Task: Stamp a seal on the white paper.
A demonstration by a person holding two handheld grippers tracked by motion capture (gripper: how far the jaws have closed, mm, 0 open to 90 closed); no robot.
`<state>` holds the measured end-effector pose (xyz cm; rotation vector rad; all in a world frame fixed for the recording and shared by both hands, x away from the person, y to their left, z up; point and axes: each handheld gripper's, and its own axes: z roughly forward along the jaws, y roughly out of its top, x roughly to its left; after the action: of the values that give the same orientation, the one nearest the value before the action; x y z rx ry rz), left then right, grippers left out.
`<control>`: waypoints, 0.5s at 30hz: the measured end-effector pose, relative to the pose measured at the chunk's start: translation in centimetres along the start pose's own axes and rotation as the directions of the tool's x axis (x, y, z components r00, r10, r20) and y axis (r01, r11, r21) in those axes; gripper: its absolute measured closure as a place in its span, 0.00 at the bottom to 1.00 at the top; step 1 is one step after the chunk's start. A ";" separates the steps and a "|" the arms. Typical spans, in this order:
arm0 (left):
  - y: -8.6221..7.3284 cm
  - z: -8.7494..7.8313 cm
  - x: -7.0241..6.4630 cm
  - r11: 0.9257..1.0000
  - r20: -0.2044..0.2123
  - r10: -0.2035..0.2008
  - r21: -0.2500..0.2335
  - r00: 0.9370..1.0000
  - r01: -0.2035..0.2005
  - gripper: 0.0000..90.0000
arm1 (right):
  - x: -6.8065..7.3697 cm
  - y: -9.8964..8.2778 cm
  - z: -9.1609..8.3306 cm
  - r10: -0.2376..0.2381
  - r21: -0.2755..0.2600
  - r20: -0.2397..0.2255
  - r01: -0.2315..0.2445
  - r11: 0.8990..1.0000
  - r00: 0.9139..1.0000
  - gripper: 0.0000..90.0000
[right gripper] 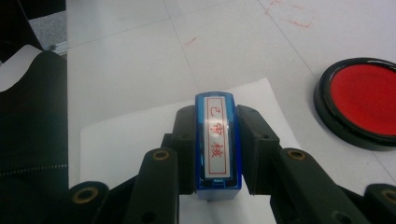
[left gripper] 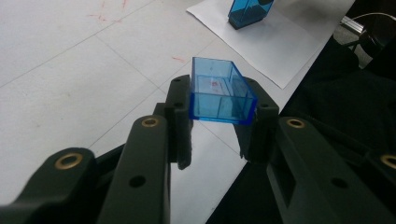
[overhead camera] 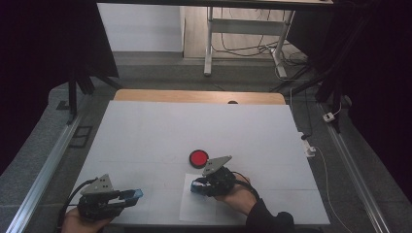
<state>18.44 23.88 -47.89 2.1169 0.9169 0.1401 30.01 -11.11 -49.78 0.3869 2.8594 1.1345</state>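
Note:
My left gripper (overhead camera: 130, 195) hovers near the table's front left corner, shut on a clear blue stamp cap (overhead camera: 137, 193). In the left gripper view the cap (left gripper: 219, 100) sits open-side up between the jaws of the left gripper (left gripper: 217, 85). My right gripper (overhead camera: 197, 187) is shut on a blue stamp (overhead camera: 194, 185) above a white paper sheet (overhead camera: 194, 206). The right gripper view shows the stamp (right gripper: 217, 140), its white label bearing red characters, clamped in the right gripper (right gripper: 217, 113) over the paper (right gripper: 126, 140). A round red ink pad (overhead camera: 198, 158) (right gripper: 364, 100) lies just beyond the stamp.
The white tabletop (overhead camera: 194, 126) has a wooden strip along its far edge (overhead camera: 194, 96). Metal rails (overhead camera: 43, 170) run along both sides. A desk frame (overhead camera: 243, 29) and cables (overhead camera: 325, 116) lie on the floor beyond. A dark sleeve (overhead camera: 267, 221) comes in at the front edge.

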 end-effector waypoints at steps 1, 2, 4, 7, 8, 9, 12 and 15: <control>0.0 0.0 0.0 1.000 0.000 0.000 0.000 1.000 0.000 0.76 | 0.0 0.0 0.0 0.001 0.002 0.001 -0.001 1.000 1.000 0.78; 0.0 0.0 0.0 1.000 0.000 0.000 0.001 1.000 0.000 0.76 | 0.0 0.0 0.0 0.003 0.002 0.001 -0.003 1.000 1.000 0.78; 0.0 0.0 0.0 1.000 0.000 0.001 0.002 1.000 -0.001 0.76 | 0.0 -0.1 0.0 0.006 0.004 0.003 -0.006 1.000 1.000 0.78; 0.0 0.0 0.0 1.000 0.000 0.001 0.003 1.000 -0.001 0.76 | 0.0 -0.1 0.0 0.009 0.005 0.005 -0.010 1.000 1.000 0.78; 0.0 0.0 0.0 1.000 0.000 0.001 0.003 1.000 -0.001 0.76 | 0.0 -0.1 0.0 0.006 0.002 0.007 -0.006 1.000 1.000 0.78; 0.0 0.0 0.0 1.000 0.000 0.001 0.004 1.000 -0.001 0.76 | 0.1 -0.1 0.1 0.007 0.000 0.008 -0.007 1.000 1.000 0.78; 0.0 0.0 0.0 1.000 0.000 0.003 0.005 1.000 -0.003 0.76 | 0.1 -0.1 0.1 0.006 0.004 0.010 -0.006 1.000 1.000 0.78; 0.0 0.0 0.0 1.000 -0.001 0.002 0.006 1.000 -0.002 0.76 | 0.2 0.0 0.1 0.004 0.007 0.014 -0.004 1.000 1.000 0.78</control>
<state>18.45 23.83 -47.89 2.1233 0.9164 0.1394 29.83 -11.02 -49.86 0.4001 2.8524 1.1179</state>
